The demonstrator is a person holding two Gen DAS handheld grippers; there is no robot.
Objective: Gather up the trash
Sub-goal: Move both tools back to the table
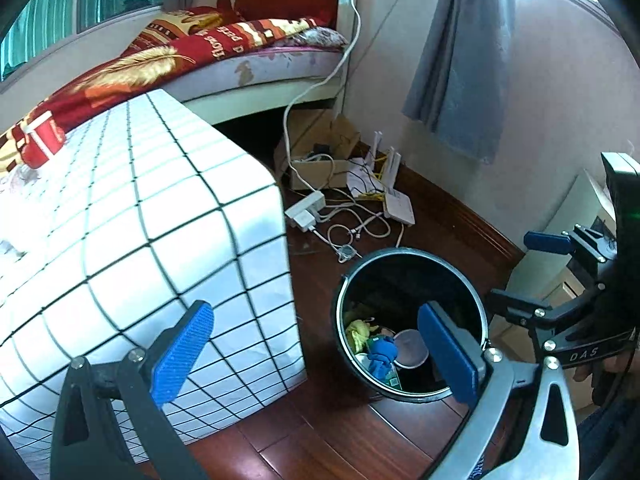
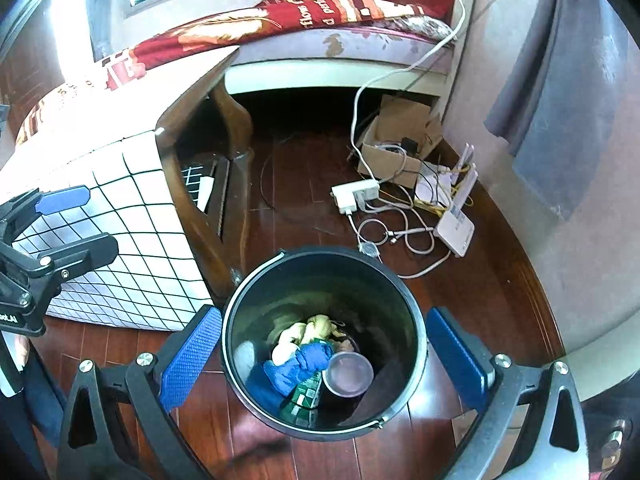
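Observation:
A black round trash bin (image 2: 404, 300) stands on the wooden floor; it also shows in the left wrist view (image 1: 472, 280). Inside lie a blue crumpled cloth (image 2: 298, 364), a yellowish wad (image 2: 308, 330), a clear plastic cup (image 2: 348, 374) and a green packet (image 2: 304, 398). My right gripper (image 2: 326, 358) is open and empty, its blue pads either side of the bin, above it. My left gripper (image 1: 316, 356) is open and empty, between the table corner and the bin. The right gripper also shows in the left wrist view (image 1: 524, 272), and the left gripper shows in the right wrist view (image 2: 80, 220).
A table with a white grid-patterned cloth (image 1: 140, 220) stands left of the bin. A power strip (image 2: 356, 194), tangled cables (image 2: 392, 232), a white router (image 2: 454, 228) and a cardboard box (image 2: 394, 140) lie behind the bin. A bed with a red blanket (image 1: 192, 48) stands at the back.

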